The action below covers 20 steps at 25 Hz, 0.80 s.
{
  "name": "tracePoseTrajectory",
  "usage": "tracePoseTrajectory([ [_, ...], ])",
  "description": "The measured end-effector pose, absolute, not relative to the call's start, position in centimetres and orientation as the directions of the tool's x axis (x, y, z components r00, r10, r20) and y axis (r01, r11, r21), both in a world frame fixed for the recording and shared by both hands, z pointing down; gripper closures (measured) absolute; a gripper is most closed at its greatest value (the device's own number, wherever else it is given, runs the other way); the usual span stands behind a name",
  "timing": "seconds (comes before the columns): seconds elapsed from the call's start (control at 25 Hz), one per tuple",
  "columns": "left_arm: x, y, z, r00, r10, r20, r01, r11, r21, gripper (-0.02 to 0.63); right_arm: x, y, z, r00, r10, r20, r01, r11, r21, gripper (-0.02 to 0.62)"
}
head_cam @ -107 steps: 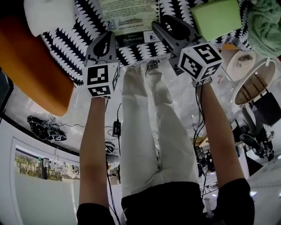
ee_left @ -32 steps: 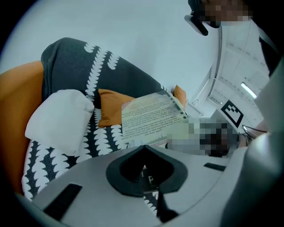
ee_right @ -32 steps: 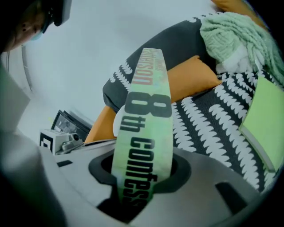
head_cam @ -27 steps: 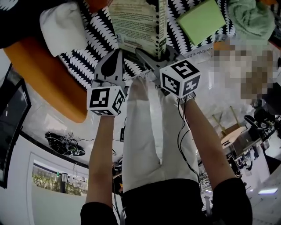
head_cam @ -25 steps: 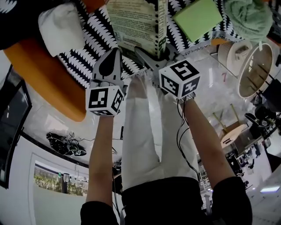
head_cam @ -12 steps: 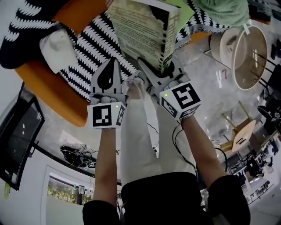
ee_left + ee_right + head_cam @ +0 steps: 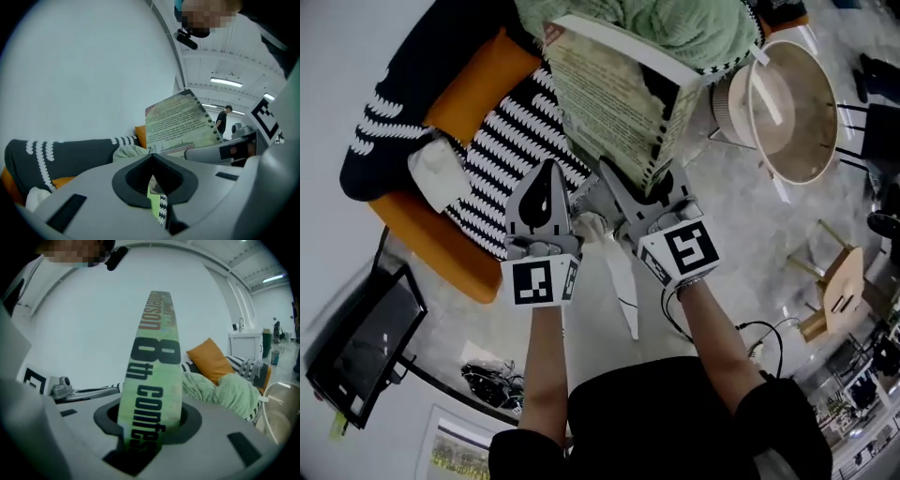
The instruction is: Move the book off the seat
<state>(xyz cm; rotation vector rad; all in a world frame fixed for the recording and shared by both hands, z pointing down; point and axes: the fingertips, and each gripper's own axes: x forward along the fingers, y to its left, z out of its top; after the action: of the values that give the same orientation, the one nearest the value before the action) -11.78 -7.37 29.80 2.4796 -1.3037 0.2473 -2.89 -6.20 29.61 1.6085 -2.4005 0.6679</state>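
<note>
the book [image 7: 614, 98] is pinched by its spine in the right gripper [image 7: 619, 183], standing up from it; the left gripper [image 7: 547, 171], just beside, is pressed together, empty.

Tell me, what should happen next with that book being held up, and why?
Probably swing the book to the right, toward the round table. The right gripper is clamped on its spine and it hangs clear of the striped seat, so only carrying it aside seems left.
</note>
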Motion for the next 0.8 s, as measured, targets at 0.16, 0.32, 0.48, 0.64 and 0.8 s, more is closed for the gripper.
tracePoseTrajectory([
  [0.16,-8.1,-7.0,24.4,0.617,-0.751,0.236,-0.786,-0.601,0.140,0.597,-0.3,-5.3,24.5,-0.354,-0.879,0.319,-0.932,0.302,-0.201,0.423],
  [0.32,-5.6,-5.1,19.5,0.647,-0.739,0.188,-0.762,-0.632,0.142,0.597,2.5,-3.3,20.6,-0.298,-0.908,0.293,-0.953,0.265,-0.148,0.423],
  [0.48,-2.9,-2.9,15.2,0.679,-0.718,0.153,-0.734,-0.659,0.162,0.597,6.3,-1.9,15.3,-0.219,-0.951,0.220,-0.972,0.193,-0.133,0.423],
  [0.64,1.3,-1.6,10.3,0.726,-0.682,0.093,-0.688,-0.714,0.128,0.597,10.4,-1.2,9.2,-0.159,-0.980,0.118,-0.983,0.147,-0.106,0.423],
  [0.8,5.2,-0.1,5.7,0.764,-0.645,0.032,-0.645,-0.759,0.089,0.597,13.8,1.0,4.6,-0.120,-0.991,0.053,-0.990,0.115,-0.080,0.423],
])
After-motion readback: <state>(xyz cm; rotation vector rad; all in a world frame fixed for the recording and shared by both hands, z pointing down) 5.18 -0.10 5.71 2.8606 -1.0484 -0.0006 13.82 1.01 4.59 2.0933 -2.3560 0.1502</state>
